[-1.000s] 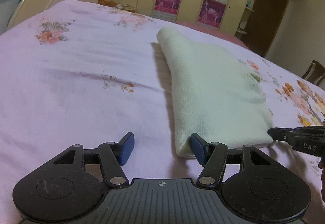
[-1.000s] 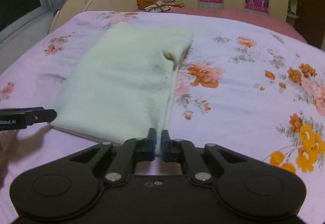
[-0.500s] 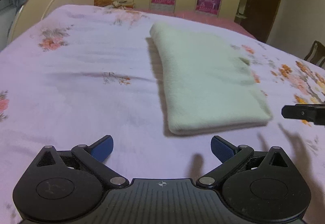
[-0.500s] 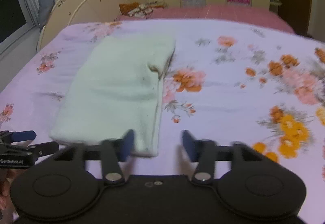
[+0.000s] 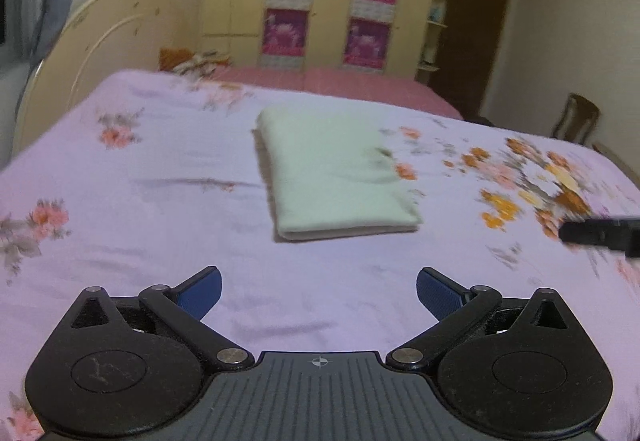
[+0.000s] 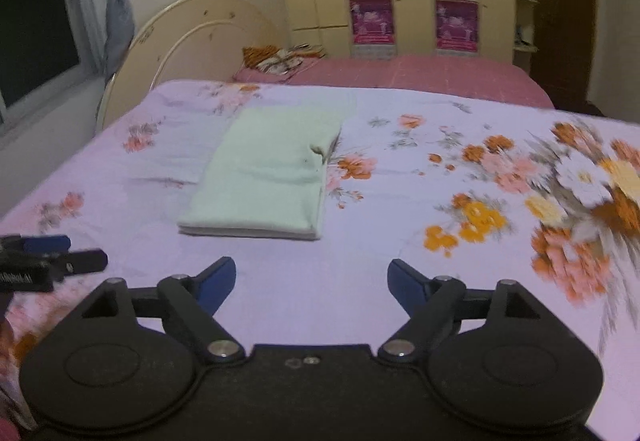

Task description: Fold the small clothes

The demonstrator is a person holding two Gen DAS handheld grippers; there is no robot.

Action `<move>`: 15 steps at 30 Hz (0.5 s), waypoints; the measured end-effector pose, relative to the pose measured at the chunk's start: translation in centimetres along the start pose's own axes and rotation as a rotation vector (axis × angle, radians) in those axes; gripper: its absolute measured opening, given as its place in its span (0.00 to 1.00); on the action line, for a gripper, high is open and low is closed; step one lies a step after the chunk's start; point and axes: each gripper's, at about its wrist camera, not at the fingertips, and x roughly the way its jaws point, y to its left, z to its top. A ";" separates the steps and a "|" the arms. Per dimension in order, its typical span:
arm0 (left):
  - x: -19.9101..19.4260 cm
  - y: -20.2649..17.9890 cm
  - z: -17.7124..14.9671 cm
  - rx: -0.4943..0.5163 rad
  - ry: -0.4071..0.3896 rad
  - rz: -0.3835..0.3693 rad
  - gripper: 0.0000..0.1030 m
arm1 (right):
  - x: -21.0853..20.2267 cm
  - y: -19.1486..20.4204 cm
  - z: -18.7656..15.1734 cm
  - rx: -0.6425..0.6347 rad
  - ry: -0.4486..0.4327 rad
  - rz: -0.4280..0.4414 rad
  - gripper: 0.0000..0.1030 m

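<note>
The left tongs (image 5: pixel 319 295) stand wide with nothing between them. The right tongs (image 6: pixel 311 286) are opening, also bare. Ahead of both, apart from them, the folded pale-green garment (image 5: pixel 334 177) lies flat on the flowered bedsheet (image 5: pixel 160 209).

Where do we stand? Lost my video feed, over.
Left gripper open, empty. Right gripper opening, empty. Pale green garment folded flat on floral bedsheet. Nothing in the way.
</note>
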 end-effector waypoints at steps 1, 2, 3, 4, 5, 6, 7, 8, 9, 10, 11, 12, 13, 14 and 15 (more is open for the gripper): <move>-0.9 -0.6 -0.1 0.019 -0.011 -0.001 1.00 | -1.1 0.3 -0.2 0.005 -0.026 -0.005 0.80; -1.7 -1.1 -0.3 0.042 -0.022 -0.002 1.00 | -1.9 0.7 -0.4 0.006 -0.044 -0.025 0.80; -2.5 -1.5 -0.5 0.057 -0.035 -0.003 1.00 | -2.8 1.2 -0.7 0.010 -0.058 -0.046 0.81; -3.4 -2.0 -0.6 0.062 -0.047 -0.007 1.00 | -3.4 1.6 -0.9 0.016 -0.067 -0.056 0.81; -4.2 -2.3 -0.8 0.061 -0.057 -0.014 1.00 | -4.0 2.0 -1.4 0.016 -0.077 -0.067 0.81; -4.9 -2.5 -0.9 0.053 -0.067 -0.020 0.99 | -4.6 2.5 -1.8 0.013 -0.090 -0.083 0.81; -5.5 -2.7 -0.9 0.042 -0.076 -0.026 0.99 | -5.1 2.9 -2.3 0.009 -0.097 -0.103 0.81; -6.2 -2.8 -1.0 0.031 -0.086 -0.030 0.99 | -5.4 3.1 -2.7 0.006 -0.098 -0.115 0.81; -6.8 -2.8 -1.0 0.020 -0.095 -0.036 0.99 | -5.8 3.3 -3.1 0.002 -0.099 -0.122 0.81; -7.1 -2.9 -1.2 0.014 -0.099 -0.038 0.99 | -6.2 3.4 -3.4 0.001 -0.106 -0.123 0.81; -7.6 -3.1 -1.2 0.008 -0.101 -0.034 0.99 | -6.7 3.5 -3.7 0.002 -0.114 -0.127 0.81; -8.0 -3.2 -1.3 0.001 -0.106 -0.028 1.00 | -7.1 3.5 -4.0 0.008 -0.121 -0.132 0.81; -8.4 -3.3 -1.4 -0.004 -0.113 -0.029 0.99 | -7.4 3.5 -4.1 0.018 -0.124 -0.133 0.82; -8.7 -3.5 -1.6 -0.006 -0.116 -0.032 0.99 | -7.6 3.7 -4.3 0.024 -0.126 -0.132 0.82; -9.0 -3.5 -1.7 -0.009 -0.123 -0.028 0.99 | -7.8 3.9 -4.4 0.027 -0.129 -0.135 0.82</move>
